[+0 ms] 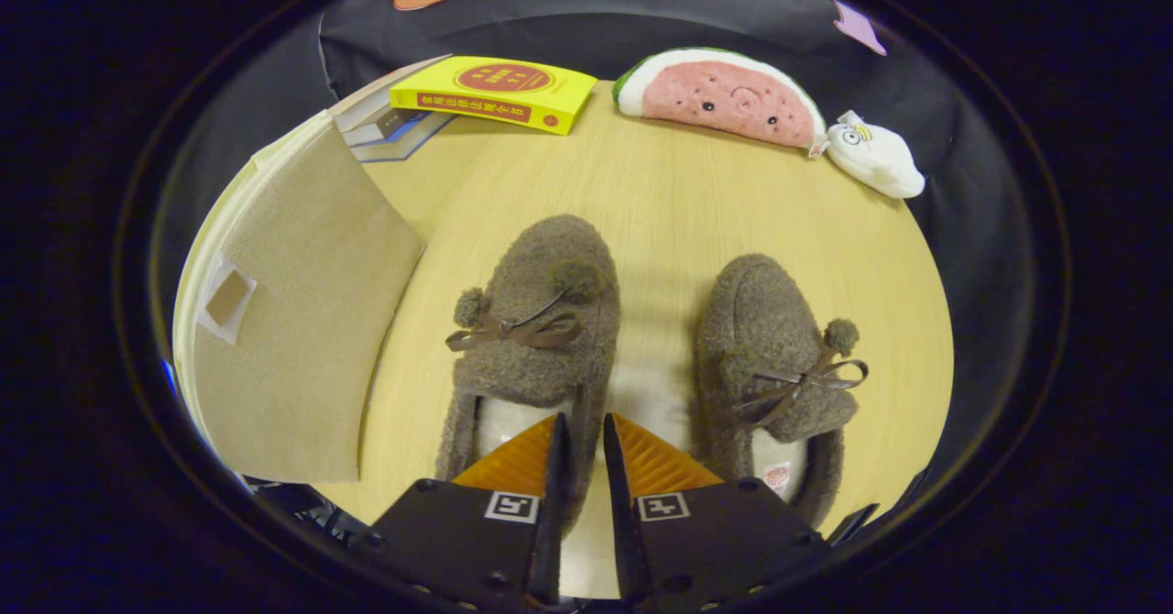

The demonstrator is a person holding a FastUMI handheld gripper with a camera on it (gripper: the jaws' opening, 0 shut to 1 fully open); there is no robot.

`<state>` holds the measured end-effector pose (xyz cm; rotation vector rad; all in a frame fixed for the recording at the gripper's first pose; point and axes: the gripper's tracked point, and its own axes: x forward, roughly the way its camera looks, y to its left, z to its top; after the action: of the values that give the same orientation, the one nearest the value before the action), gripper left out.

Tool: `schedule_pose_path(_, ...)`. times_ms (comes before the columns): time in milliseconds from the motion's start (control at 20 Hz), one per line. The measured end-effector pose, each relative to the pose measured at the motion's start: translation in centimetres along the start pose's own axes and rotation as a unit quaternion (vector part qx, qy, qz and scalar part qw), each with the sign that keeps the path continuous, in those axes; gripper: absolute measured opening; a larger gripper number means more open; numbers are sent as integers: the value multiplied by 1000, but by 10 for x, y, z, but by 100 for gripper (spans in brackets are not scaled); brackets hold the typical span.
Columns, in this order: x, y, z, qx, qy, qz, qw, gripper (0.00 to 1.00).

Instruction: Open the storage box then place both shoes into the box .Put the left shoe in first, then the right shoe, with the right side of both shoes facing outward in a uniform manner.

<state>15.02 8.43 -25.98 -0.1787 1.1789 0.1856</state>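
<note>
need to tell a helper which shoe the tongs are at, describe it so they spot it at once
On the wooden table, two fuzzy brown shoes lie side by side. The tongs, nearly closed, straddle the rim of the left shoe, the one nearer the beige storage box.

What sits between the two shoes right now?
Bare tabletop between left shoe and right shoe in gripper view; gripper jaws nearly closed around left shoe's inner collar edge.

I see two shoes in fuzzy grey-brown: the left shoe (pixel 536 321) and the right shoe (pixel 774 357), each with a darker brown ribbon bow, matching pom-poms and a pale cream lining. The storage box (pixel 293 312) is beige woven fabric. The surface (pixel 678 202) is light wood grain. Beyond, a yellow book (pixel 495 92) bears a red disc, the watermelon plush (pixel 724 96) is pink with a green-white rind, and the small plush (pixel 875 160) is white.
</note>
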Motion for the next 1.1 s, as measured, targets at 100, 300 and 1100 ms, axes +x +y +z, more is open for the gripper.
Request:
schedule_pose_path(100, 0, -1, -2, 6, -5, 4, 1000, 9)
schedule_pose_path(300, -5, -3, -6, 40, -5, 21, 999, 1)
schedule_pose_path(1100, -95, 13, 4, 146, -56, 124, 980, 1)
